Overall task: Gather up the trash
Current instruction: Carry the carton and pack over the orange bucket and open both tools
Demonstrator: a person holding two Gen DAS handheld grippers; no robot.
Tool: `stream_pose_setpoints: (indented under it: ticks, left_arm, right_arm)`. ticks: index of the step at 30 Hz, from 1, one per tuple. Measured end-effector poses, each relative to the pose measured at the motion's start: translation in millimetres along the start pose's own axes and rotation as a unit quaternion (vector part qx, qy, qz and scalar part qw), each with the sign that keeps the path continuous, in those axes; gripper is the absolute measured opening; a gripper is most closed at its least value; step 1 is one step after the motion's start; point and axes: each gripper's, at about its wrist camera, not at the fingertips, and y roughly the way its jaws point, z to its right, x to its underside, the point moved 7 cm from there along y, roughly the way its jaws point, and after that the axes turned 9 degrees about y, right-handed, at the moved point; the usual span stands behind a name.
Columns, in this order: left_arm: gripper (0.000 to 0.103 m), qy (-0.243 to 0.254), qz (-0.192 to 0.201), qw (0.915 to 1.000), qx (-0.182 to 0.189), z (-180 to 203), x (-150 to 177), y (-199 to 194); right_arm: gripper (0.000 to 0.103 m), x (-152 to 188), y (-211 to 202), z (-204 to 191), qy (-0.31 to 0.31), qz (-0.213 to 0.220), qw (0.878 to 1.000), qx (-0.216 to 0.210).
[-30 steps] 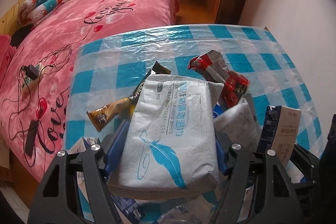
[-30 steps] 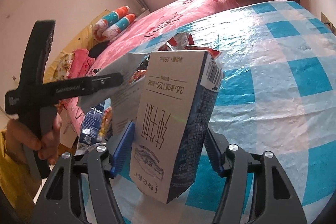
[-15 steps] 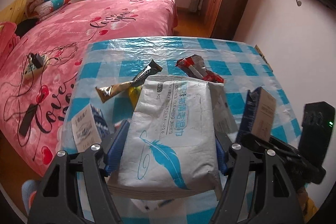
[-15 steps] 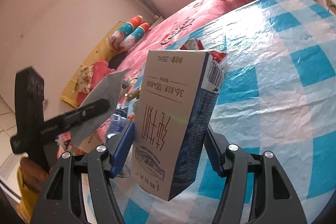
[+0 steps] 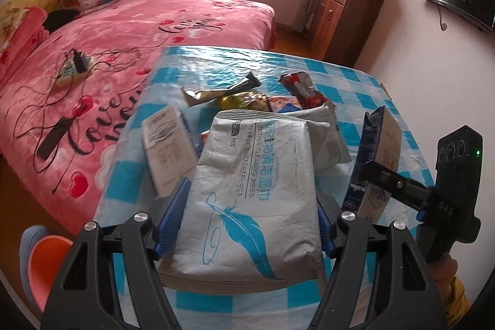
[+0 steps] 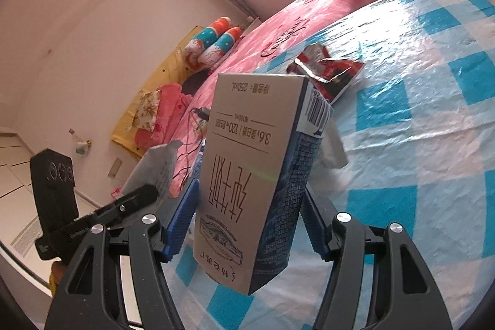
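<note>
Nearest to us, our left hand-held gripper (image 5: pixel 247 225) is clamped on a soft white wipes pack (image 5: pixel 250 206) printed with a blue feather, raised above the worktop (image 5: pixel 365 82). The blue pads press into its two long sides, and the pack bulges and sags toward us. We judge that a limp pack like this could slide out between the pads if we swing it fast.

To the right, our right hand-held gripper (image 6: pixel 247 225) grips a milk carton (image 6: pixel 256 175), upside down by its print and tilted, also clear of the worktop. The pads hold only its lower part, so the tall carton could pivot or tip out. If any liquid is left inside, it may drip; we cannot tell whether the carton is empty.

The two grippers sit close together, so the carton and the wipes pack may knock each other as we move.

Just beyond on the blue-and-white checked worktop lies more trash: a second carton (image 5: pixel 168 150) lying flat at the left, a yellow wrapper (image 5: pixel 244 99), a gold-and-black sachet (image 5: pixel 216 90), and a red snack wrapper (image 5: pixel 303 88) farther right. No bin shows clearly in either view, so where to drop things is uncertain. The glossy cover could let light wrappers skid toward the pink bed (image 5: pixel 123 30) beyond the worktop's far left edge.
</note>
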Motion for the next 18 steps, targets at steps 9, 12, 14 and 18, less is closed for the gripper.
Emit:
stream_pose_setpoints:
  ticks: [9, 12, 14, 18]
  left_arm:
    - [0.071, -0.034, 0.010, 0.9994, -0.007, -24, 37, -23]
    - [0.071, -0.039, 0.011, 0.9991, -0.015, -33, 47, -29]
    - [0.071, -0.045, 0.015, 0.9987, -0.020, -40, 54, -35]
    - [0.071, -0.056, 0.017, 0.9978, -0.030, -57, 69, -43]
  right_arm:
    - [0.064, 27, 15, -30, -0.031, -0.027, 0.999, -0.005]
    - [0.064, 41, 22, -40, -0.040, -0.041, 0.998, -0.009]
    - [0.064, 48, 27, -47, -0.049, -0.049, 0.998, -0.008]
    - [0.064, 64, 40, -63, -0.066, -0.067, 0.996, -0.009]
